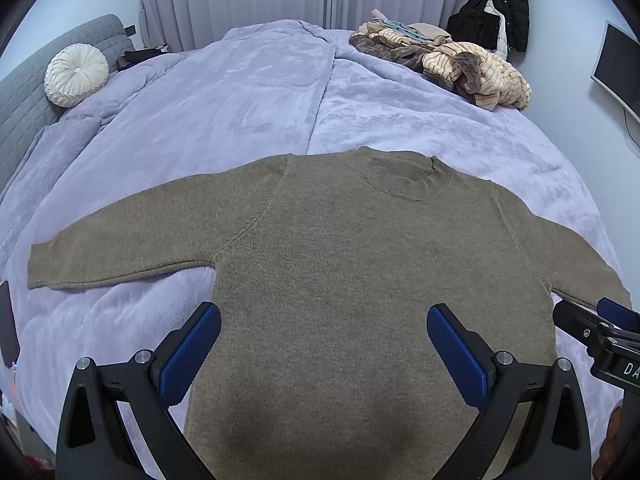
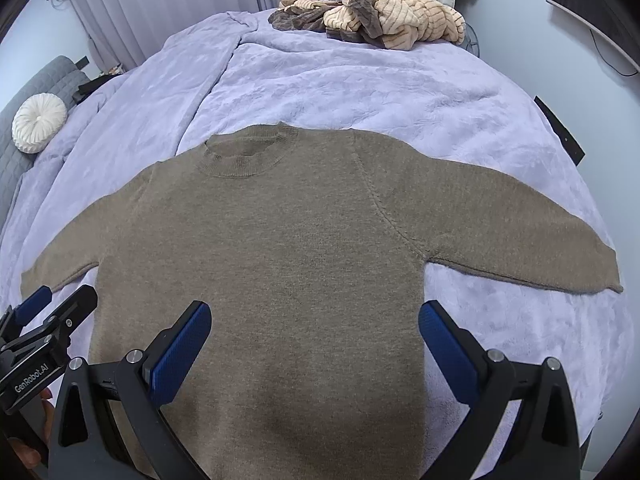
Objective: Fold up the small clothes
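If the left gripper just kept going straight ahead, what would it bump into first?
Most likely the brown sweater spread flat on the bed; the open left gripper points over its body toward the collar. Height above it is unclear.

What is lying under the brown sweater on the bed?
The brown sweater lies flat on a lilac blanket, which shows all around it. Anything directly beneath the sweater is covered and cannot be seen.

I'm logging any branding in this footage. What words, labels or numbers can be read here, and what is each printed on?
"GenRobot.AI": on the left gripper's body, seen in the right wrist view.
"DA": cut off by the picture edge, on the right gripper's body, seen in the left wrist view.
Nothing readable on the sweater, the bedding or the clothes pile.
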`<state>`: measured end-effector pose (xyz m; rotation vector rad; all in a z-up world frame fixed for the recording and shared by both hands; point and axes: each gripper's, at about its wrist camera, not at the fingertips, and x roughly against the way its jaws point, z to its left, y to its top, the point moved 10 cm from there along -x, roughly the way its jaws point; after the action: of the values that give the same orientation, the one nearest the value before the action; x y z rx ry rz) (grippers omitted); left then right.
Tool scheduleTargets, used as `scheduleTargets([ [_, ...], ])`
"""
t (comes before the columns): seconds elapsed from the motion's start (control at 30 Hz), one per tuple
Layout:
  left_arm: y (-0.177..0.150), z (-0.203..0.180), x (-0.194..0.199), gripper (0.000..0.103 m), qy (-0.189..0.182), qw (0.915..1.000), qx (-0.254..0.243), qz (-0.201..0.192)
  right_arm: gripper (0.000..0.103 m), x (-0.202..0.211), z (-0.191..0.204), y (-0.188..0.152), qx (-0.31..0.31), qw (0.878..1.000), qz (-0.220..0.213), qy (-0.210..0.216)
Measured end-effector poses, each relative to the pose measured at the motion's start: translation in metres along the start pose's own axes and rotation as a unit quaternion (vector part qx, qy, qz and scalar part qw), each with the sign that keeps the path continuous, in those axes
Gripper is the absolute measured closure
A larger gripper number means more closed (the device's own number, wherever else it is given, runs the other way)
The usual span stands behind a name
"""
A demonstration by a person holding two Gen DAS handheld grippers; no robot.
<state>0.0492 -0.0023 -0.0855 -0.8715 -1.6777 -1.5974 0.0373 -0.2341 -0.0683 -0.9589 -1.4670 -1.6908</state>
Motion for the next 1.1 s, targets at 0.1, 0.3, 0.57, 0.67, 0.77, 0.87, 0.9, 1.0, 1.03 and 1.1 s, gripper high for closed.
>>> scheduleTargets([
  [0.1,-0.0005,0.0,0.0004,0.0,0.0,1.0,-0.001,0.0,0.0,-0.0004,0.0,-0.0001,0.0,1.0,0.0,-0.001],
  [0.3,-0.0023,-0.0007,0.0016,0.0,0.0,1.0,-0.001,-0.002,0.0,-0.0003,-0.0001,0.0005,0.0,1.0,-0.001,-0.002],
  [0.57,-0.0021,-0.0031,0.0029,0.0,-0.004,1.0,-0.002,0.002,0.0,0.0003,-0.0017,0.002,0.003,1.0,0.0,-0.009],
  [0.67,-0.0022,-0.0034,0.0033,0.0,-0.005,1.0,-0.002,0.002,0.0,0.0003,-0.0012,0.0026,0.005,1.0,0.0,-0.01],
  [0.77,-0.0025,-0.0036,0.0032,0.0,-0.005,1.0,-0.002,0.002,0.0,0.0007,-0.0015,0.0029,0.006,1.0,0.0,-0.012],
  [0.87,-0.0025,-0.0034,0.0031,0.0,-0.004,1.0,-0.002,0.002,0.0,0.0012,-0.0016,0.0036,0.008,1.0,0.0,-0.013],
  [0.9,-0.0029,-0.0035,0.0031,0.0,-0.004,1.0,-0.002,0.003,0.0,0.0011,-0.0009,0.0033,0.008,1.0,0.0,-0.013],
  [1.0,-0.0027,-0.0031,0.0032,0.0,-0.004,1.0,-0.003,0.003,0.0,0.0012,-0.0013,0.0038,0.008,1.0,0.0,-0.014],
  [1.03,-0.003,-0.0033,0.0032,0.0,-0.003,1.0,-0.003,0.003,0.0,0.001,-0.0002,0.0032,0.008,1.0,0.0,-0.014],
  [1.1,-0.0043,-0.004,0.0026,0.0,-0.003,1.0,-0.003,0.004,0.0,0.0012,-0.0007,0.0037,0.008,1.0,0.0,-0.014],
])
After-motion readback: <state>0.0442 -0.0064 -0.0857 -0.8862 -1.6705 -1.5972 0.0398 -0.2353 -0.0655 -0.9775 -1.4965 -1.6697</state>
